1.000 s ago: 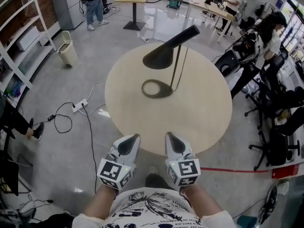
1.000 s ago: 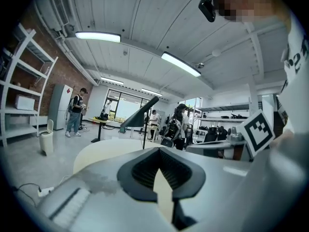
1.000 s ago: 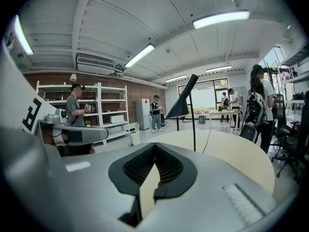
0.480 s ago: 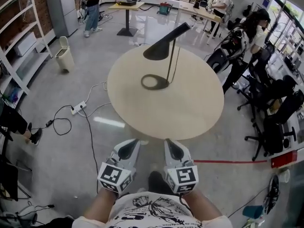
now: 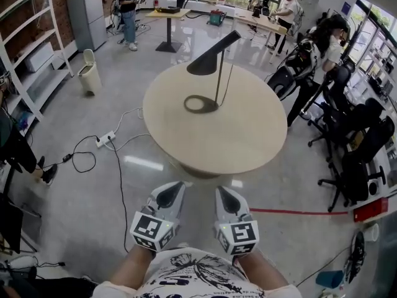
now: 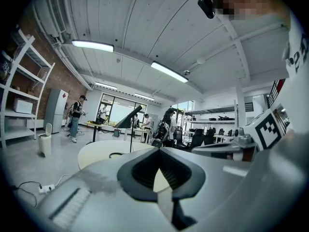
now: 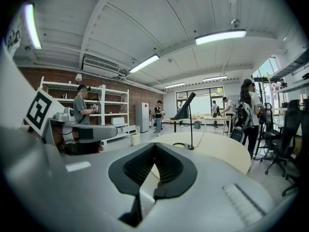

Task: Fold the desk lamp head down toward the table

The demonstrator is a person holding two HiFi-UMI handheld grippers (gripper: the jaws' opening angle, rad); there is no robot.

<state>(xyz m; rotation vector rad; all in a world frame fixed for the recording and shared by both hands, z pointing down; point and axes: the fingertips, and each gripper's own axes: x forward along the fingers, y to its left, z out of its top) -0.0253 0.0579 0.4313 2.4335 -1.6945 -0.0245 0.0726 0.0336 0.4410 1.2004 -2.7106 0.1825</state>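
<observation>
This is a big work room, part lab and part office. A round table (image 5: 248, 148) stands in the middle of a shiny grey floor (image 5: 74, 216). White shelves (image 5: 28, 61) are at 10 o'clock and office chairs (image 5: 356, 166) at 3 o'clock. People (image 5: 128, 8) work by desks (image 5: 263, 18) at 12 o'clock. A power strip (image 5: 104, 139) lies at 9 o'clock. Long lights (image 6: 169, 72) run along the ceiling.
</observation>
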